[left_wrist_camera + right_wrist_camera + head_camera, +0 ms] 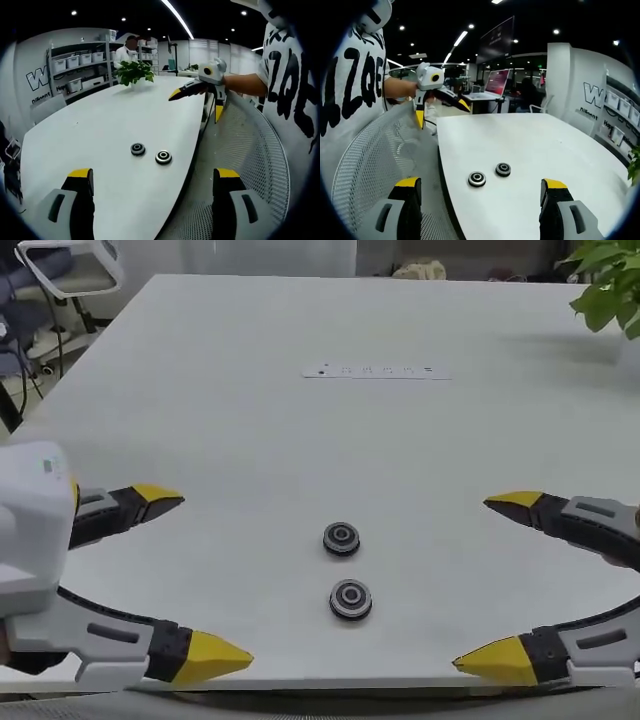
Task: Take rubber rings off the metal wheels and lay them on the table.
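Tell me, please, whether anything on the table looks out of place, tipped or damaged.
Nothing stands out. The farther wheel and nearer wheel lie flat and apart on the white table, with no visible damage or spill. The left gripper and right gripper hang open on either side, touching neither.

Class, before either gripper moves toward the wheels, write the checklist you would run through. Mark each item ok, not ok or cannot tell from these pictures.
1. Left gripper open and holding nothing: ok.
2. Right gripper open and holding nothing: ok.
3. The far wheel and near wheel lie flat on the table, apart from each other: ok.
4. Dark rubber rings appear seated on both wheels: ok.
5. Bare table beside the wheels for laying the rings down: ok.
6. How tightly the rings grip the metal: cannot tell.
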### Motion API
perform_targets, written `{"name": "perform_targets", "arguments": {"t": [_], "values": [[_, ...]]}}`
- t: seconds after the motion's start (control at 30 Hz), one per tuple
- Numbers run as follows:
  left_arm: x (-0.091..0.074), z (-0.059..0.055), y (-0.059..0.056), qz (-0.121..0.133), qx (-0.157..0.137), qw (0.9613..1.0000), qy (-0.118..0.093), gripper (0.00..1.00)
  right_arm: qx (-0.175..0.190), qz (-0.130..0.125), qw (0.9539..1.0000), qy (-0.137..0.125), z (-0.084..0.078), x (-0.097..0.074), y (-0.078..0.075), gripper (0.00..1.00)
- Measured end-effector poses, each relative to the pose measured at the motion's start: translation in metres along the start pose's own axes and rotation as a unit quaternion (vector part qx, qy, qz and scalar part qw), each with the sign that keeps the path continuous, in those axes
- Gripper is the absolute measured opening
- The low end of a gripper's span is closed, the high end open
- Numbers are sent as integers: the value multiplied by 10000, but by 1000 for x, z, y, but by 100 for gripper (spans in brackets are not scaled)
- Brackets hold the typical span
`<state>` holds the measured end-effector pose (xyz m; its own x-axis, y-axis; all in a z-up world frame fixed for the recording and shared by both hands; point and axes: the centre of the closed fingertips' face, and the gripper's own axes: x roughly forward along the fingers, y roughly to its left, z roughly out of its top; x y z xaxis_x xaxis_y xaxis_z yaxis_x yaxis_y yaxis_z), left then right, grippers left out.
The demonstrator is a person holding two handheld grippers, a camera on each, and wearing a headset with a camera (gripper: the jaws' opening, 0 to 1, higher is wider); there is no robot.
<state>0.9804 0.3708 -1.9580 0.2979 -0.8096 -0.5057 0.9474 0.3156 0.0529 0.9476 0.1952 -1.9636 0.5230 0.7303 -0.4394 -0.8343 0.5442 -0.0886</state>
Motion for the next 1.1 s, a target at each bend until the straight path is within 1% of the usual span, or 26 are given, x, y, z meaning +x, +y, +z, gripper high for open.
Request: {"name": "perform_targets", "arguments": {"t": [0.13, 0.27, 0.37, 0.5, 0.57, 0.77, 1.1], "values": [[1, 0, 0, -31, -11, 10000, 10, 98, -45, 13, 10000, -37, 3, 1, -2, 99], [2, 2, 1, -43, 10, 10000, -4, 98, -52, 33, 10000, -61, 5, 4, -4, 99], [4, 3, 3, -36, 11, 10000, -5, 98, -62, 9, 9999, -100, 6, 4, -7, 99], [6, 3, 2, -74, 27, 10000, -7, 98, -43, 11, 9999, -151, 7, 5, -9, 99], [7, 3, 2, -83, 38, 10000, 1, 97, -34, 52, 9999, -109, 6, 5, -9, 96], [10, 5, 2, -101, 52, 9999, -7, 97, -73, 83, 9999, -116, 7, 6, -9, 95], [12, 6, 6, -98, 79, 9999, 5, 96, -132, 123, 9997, -138, 8, 10, -15, 93]]}}
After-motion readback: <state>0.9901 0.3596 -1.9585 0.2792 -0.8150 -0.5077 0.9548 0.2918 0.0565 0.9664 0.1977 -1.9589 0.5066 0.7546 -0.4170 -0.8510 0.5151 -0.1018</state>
